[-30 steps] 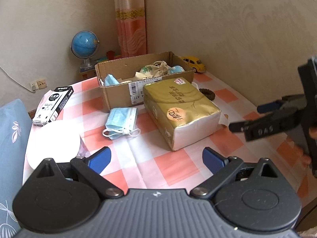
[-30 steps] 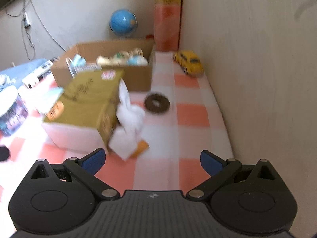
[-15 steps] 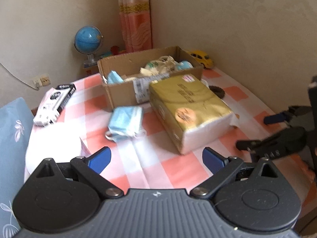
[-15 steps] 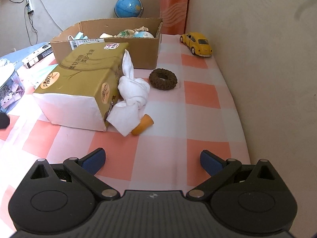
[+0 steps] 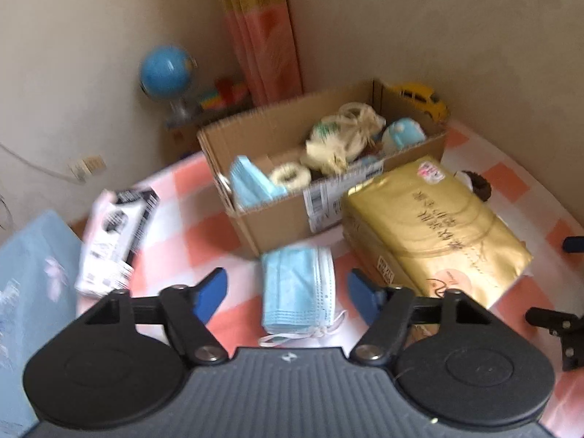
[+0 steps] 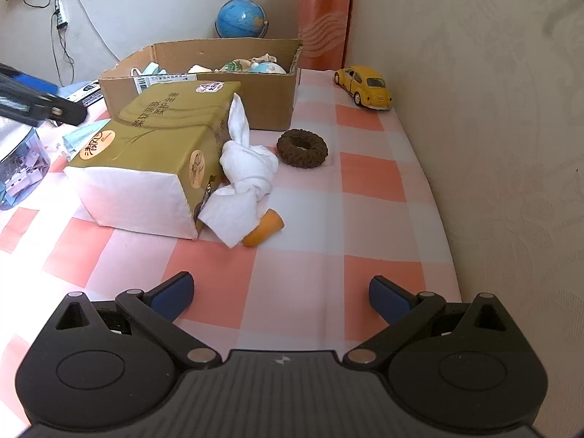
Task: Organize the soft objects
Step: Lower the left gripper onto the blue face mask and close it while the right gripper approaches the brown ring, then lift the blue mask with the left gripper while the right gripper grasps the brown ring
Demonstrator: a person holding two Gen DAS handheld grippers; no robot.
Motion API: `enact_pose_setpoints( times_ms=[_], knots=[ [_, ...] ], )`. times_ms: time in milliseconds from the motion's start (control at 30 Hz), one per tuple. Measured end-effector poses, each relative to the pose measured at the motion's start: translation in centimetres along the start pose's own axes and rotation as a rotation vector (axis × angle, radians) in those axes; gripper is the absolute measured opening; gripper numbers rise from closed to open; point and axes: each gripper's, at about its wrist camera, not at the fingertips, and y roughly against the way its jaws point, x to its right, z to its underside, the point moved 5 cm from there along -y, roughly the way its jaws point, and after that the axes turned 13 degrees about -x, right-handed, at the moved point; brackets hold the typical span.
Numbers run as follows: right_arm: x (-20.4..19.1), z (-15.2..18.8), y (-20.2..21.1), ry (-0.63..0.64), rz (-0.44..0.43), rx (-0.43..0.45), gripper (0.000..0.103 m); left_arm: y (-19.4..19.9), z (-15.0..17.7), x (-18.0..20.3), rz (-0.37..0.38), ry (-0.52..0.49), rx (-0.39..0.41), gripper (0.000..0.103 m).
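The jaws of the left gripper [image 5: 286, 290] were closing, their blue pads on either side of a flat stack of light blue pleated face masks [image 5: 297, 286] but not yet pressing on it, so the stack lay free on the pink-and-white checked tablecloth [image 6: 368, 179]. The jaws of the right gripper [image 6: 281, 294] stood released and wide, with only bare cloth between them. Taking the open brown cardboard box [image 5: 277, 215] as the landmark, the mask stack lay just in front of its near wall, close to the printed label. Inside the box sat more blue masks [image 5: 252, 184], a pale ring-shaped thing [image 5: 290, 175], a cream knotted fabric bundle [image 5: 345, 140] and a light blue soft thing [image 5: 403, 135]. A gold-wrapped rectangular pack of tissues [image 6: 153, 153] lay in front of the box toward its right end, touching or nearly touching it. A white knotted cloth [image 6: 244, 179] leaned against the pack's end farthest from the masks, with an orange cone-shaped piece [image 6: 264, 233] under its lower edge. A dark brown knitted ring [image 6: 302, 148] rested just in front of the box's right corner. A yellow toy car [image 6: 365, 87] stood to the right of the box, by the wall. A blue globe on a stand [image 6: 241, 18] stood behind the box. A black-and-white carton [image 5: 116, 241] lay to the left of the box, well apart from it.
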Motion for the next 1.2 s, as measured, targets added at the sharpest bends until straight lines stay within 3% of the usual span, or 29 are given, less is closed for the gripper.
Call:
enact_pose_setpoints(
  times_ms=[167, 700, 1033, 1200],
  knots=[
    [0.0, 0.1, 0.0, 0.007, -0.005, 0.004, 0.103, -1.8, -0.2, -0.4, 0.057, 0.016, -0.056, 0.064],
    [0.1, 0.1, 0.4, 0.017, 0.005, 0.011, 0.103, -5.2, -0.9, -0.7, 0.037, 0.017, -0.132, 0.064],
    [1.7, -3.7, 2.8, 0.014, 0.031, 0.13, 0.103, -5.4, -0.9, -1.0, 0.041, 0.02, -0.124, 0.065],
    [2.2, -5.9, 2.0, 0.009, 0.028, 0.143, 0.091, -5.5, -0.9, -1.1, 0.048, 0.023, -0.123, 0.065]
  ],
)
